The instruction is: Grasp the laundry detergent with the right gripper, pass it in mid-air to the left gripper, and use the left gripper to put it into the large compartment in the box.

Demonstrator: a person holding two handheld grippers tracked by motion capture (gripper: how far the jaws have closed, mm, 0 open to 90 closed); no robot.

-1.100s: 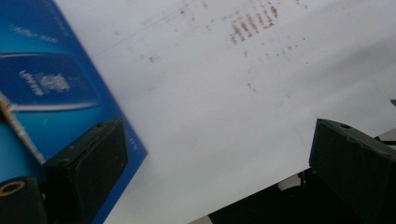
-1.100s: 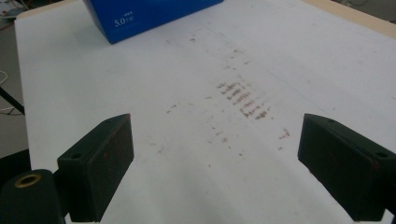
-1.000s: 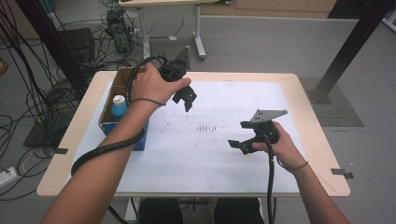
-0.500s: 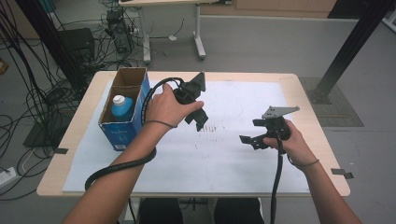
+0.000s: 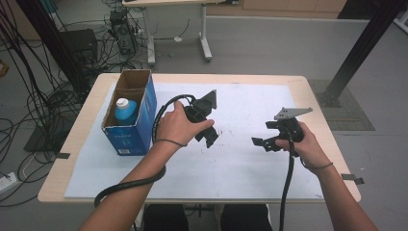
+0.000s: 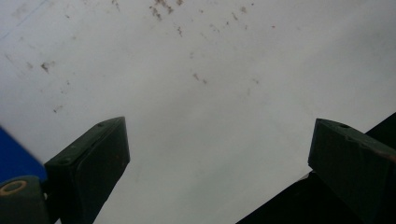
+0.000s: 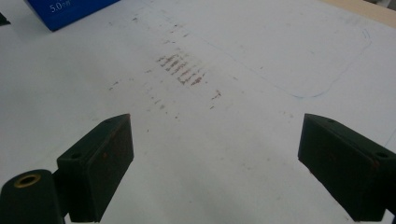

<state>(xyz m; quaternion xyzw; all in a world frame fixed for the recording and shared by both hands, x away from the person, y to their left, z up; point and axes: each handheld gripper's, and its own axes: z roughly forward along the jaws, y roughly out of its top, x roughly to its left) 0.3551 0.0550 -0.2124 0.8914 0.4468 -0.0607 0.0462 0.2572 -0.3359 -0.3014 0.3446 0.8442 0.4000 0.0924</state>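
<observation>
My left gripper point(image 5: 210, 138) is held low over the white sheet near the table's middle, a little right of the blue box point(image 5: 130, 120). In the left gripper view its jaws stand wide apart over bare, speckled paper, with nothing between them point(image 6: 219, 158). My right gripper point(image 5: 260, 143) hovers over the sheet at the right, pointing left. Its jaws are spread too, and only marked paper lies between them point(image 7: 215, 163). A blue bottle with a white cap point(image 5: 126, 110) stands upright inside the open box.
The white sheet point(image 5: 240, 163) covers most of the wooden table point(image 5: 317, 96). Smudge marks point(image 7: 182, 70) sit mid-sheet. A blue corner of the box point(image 7: 70, 11) is at the far left of the right gripper view. Cables and a black post stand beyond the table.
My left hand has come away from the box, moving right and down toward the table's middle. The right hand has shifted slightly right and kept its jaws as they were.
</observation>
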